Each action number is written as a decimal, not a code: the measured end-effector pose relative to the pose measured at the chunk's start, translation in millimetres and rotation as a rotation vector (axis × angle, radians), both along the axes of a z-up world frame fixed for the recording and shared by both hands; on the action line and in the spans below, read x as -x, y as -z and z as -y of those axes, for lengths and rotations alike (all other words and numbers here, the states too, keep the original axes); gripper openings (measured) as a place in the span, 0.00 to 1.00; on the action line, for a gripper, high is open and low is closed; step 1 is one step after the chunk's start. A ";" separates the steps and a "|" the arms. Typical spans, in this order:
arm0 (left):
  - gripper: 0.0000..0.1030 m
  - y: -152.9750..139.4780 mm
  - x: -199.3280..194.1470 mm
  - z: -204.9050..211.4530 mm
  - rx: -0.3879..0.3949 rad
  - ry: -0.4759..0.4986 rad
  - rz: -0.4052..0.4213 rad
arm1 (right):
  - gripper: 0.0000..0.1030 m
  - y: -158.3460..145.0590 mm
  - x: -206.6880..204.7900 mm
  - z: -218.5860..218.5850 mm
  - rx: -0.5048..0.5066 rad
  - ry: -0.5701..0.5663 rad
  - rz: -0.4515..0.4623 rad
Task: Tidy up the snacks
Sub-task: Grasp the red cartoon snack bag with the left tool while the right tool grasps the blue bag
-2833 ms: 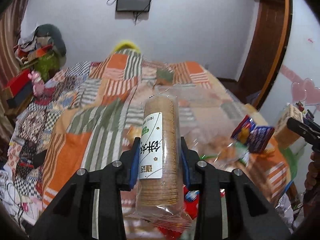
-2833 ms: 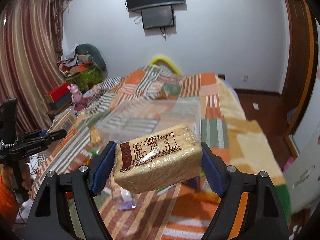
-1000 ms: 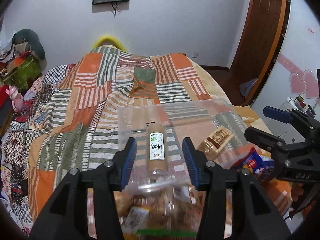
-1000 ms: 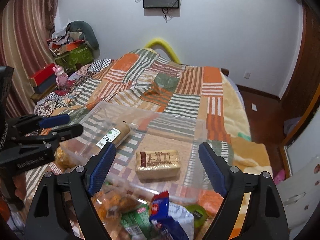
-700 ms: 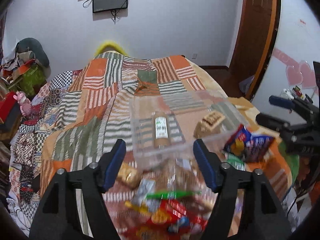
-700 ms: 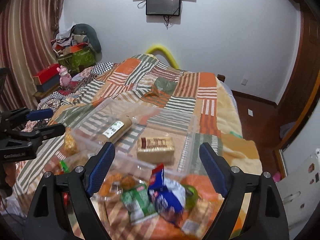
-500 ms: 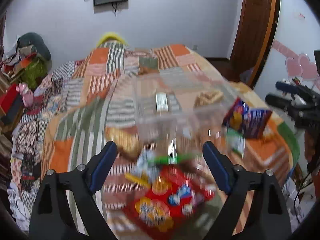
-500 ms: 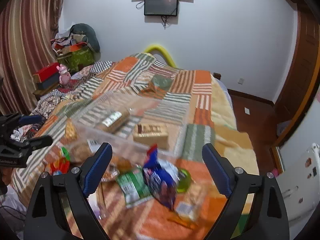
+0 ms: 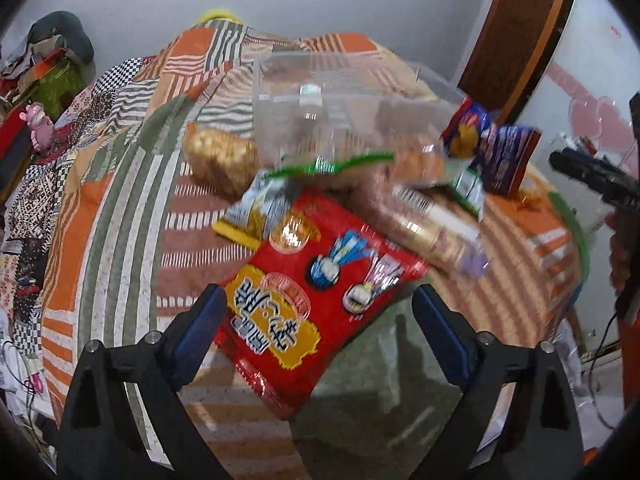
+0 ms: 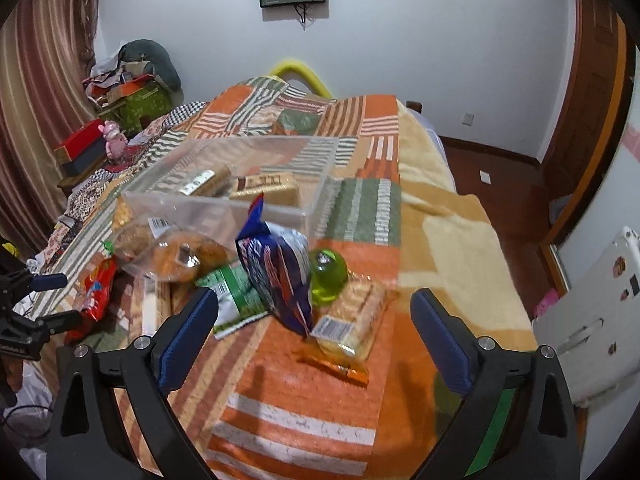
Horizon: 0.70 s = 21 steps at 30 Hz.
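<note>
A clear plastic bin [image 10: 224, 204] stands on the patchwork bed and holds a biscuit roll [image 10: 202, 181] and a wrapped cake block [image 10: 266, 188]; it also shows in the left wrist view [image 9: 340, 104]. Loose snacks lie in front of it. My left gripper [image 9: 316, 320] is open and empty, just above a red snack bag [image 9: 316, 300]. My right gripper [image 10: 316, 336] is open and empty, above a blue chip bag [image 10: 280, 272] and a cracker pack [image 10: 352, 320].
Around the bags lie a bread bag [image 10: 172, 252], a green packet [image 10: 232, 292], a green jelly cup [image 10: 328, 272], a long biscuit sleeve [image 9: 432, 228] and a golden snack bag [image 9: 220, 160]. Boxes and clutter [image 10: 120, 100] stand left of the bed; a door [image 10: 592, 92] is at right.
Both grippers let go of the biscuit roll and the cake block in the bin, opened, then drew back and down toward the loose snacks at the bed's near end.
</note>
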State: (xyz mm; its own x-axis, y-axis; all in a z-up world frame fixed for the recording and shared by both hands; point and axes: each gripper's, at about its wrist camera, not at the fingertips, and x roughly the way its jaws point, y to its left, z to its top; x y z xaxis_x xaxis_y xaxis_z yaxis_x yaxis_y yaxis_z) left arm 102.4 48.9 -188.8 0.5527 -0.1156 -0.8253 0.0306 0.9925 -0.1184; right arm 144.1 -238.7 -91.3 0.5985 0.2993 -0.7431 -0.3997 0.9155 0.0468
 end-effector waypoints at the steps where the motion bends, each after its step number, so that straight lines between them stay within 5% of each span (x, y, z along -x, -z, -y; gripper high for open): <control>1: 0.92 5.7 -1.3 0.3 -0.019 -0.005 -0.016 | 0.94 1.9 0.0 0.1 0.001 -0.003 -0.003; 12: 0.95 27.7 -27.3 -16.1 -0.009 -0.053 -0.041 | 0.94 24.1 -20.3 -20.4 0.028 -0.036 -0.028; 21: 0.94 37.8 -41.1 -28.8 0.090 -0.041 -0.029 | 0.87 33.2 -37.2 -36.0 0.035 -0.055 -0.024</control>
State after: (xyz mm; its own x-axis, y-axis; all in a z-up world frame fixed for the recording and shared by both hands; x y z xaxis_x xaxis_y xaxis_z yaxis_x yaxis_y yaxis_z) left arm 143.5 77.7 -226.5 0.5343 -0.1676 -0.8285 -0.0144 0.9782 -0.2072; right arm 181.3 -202.7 -124.5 0.5635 0.3051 -0.7677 -0.4487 0.8933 0.0257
